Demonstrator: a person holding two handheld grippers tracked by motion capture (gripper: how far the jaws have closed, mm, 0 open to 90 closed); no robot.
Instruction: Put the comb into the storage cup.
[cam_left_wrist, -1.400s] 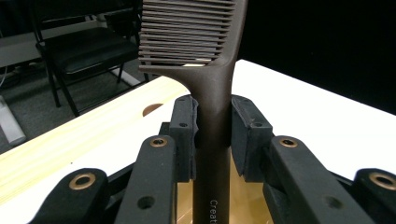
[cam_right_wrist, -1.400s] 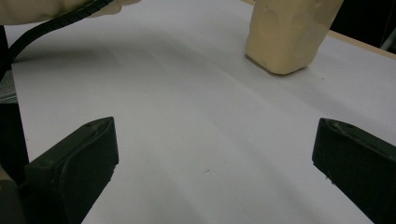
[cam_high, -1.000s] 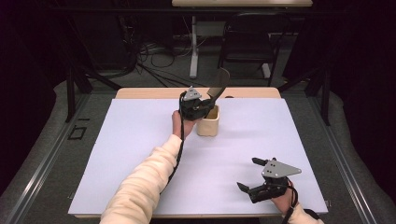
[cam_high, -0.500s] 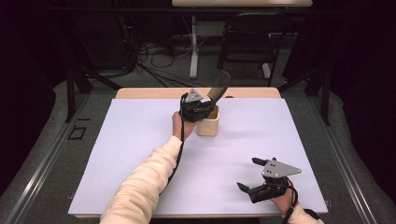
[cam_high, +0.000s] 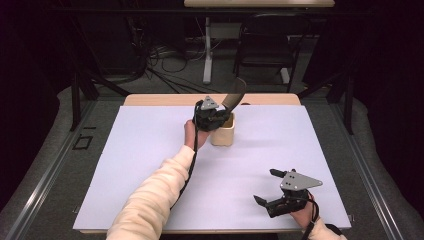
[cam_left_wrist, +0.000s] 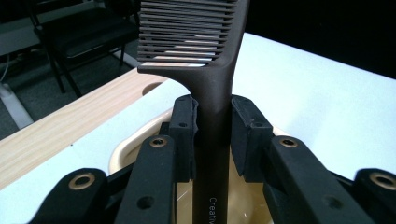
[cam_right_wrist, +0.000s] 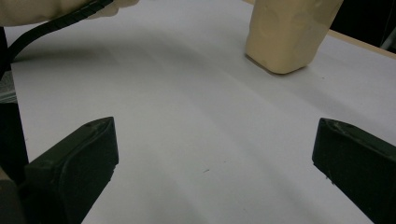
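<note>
The left tool (cam_high: 216, 116) is clenched on the handle of a dark comb (cam_left_wrist: 212, 93), and its two pads press the handle from both sides. The comb stands nearly upright, teeth at the top, and its lower end goes down into a cream cup (cam_high: 223, 132) that sits on the white tabletop (cam_high: 150, 150), toward the far edge. The right tool (cam_high: 280, 192) rests near the front right corner, well apart from the cup, with its jaws spread wide and nothing between them.

I think the main risk is the cup. It looks light and rather narrow, and no tool is holding it. If the left tool pushes the comb sideways against the inner wall, the cup can tip over or slide on the smooth sheet.

A second risk is the length of the comb. Most of it stands above the rim, so when the tool lets go, the heavy toothed end can lean out and pull the cup down.

The grip is also on a thin, smooth handle, so the comb could turn between the pads and come down crooked against the rim. I cannot tell if the lower end already touches the bottom of the cup.
</note>
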